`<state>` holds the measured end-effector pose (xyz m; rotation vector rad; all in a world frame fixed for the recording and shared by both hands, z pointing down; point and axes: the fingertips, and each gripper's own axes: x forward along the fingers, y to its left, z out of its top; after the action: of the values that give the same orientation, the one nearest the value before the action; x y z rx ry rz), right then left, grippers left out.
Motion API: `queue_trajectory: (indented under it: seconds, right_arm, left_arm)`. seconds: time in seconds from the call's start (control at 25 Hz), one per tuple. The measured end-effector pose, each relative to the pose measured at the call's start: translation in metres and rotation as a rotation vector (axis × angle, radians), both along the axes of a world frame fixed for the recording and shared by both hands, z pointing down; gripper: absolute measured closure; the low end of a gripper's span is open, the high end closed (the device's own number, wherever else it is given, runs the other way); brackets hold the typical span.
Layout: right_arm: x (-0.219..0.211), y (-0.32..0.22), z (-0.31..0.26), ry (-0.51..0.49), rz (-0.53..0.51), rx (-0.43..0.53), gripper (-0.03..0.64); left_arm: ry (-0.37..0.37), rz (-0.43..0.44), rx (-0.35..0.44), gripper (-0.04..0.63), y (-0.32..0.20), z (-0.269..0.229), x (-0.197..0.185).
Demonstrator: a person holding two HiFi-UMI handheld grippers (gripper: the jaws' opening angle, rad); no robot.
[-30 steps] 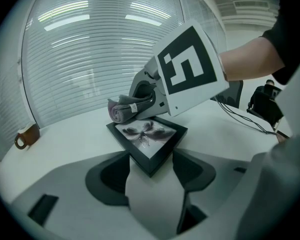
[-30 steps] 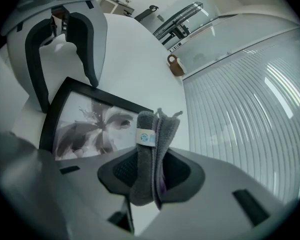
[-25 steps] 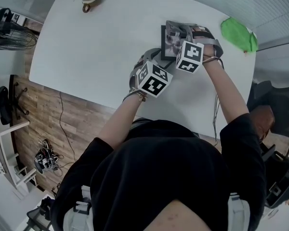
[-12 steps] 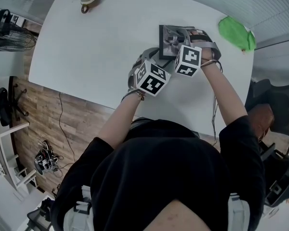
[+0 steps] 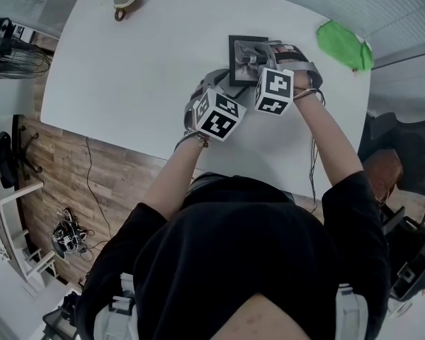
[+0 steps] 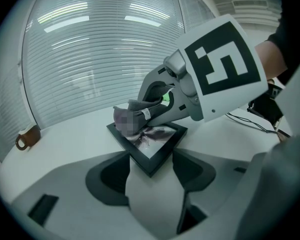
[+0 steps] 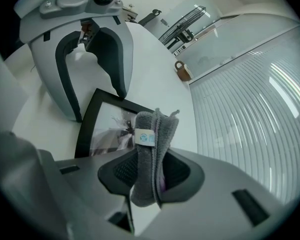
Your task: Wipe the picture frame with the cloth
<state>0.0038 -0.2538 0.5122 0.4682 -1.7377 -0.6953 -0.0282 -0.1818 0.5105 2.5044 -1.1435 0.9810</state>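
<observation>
A black picture frame lies flat on the white table. One corner of the picture frame sits between my left gripper's jaws, and both jaws touch its edges. My right gripper is shut on a folded grey cloth. The cloth rests on the far part of the frame's glass, with the right gripper tilted down over it. In the right gripper view the left gripper straddles the frame's far corner.
A brown mug stands at the table's far left corner. A green cloth lies at the far right edge. Cables hang off the right side. A dark chair stands to the right, with wooden floor on the left.
The right gripper and its cloth have shifted slightly over the frame's glass. The left gripper keeps its hold on the corner. The head view itself has drifted a little.
</observation>
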Motion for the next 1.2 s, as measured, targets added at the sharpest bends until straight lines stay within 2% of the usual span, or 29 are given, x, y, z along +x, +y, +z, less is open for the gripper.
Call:
queue_trajectory:
  seconds: [1.2]
  right_arm:
    - [0.000, 0.044, -0.002, -0.048, -0.012, -0.069, 0.506]
  left_arm:
    - [-0.001, -0.002, 0.008, 0.315, 0.000, -0.001, -0.002]
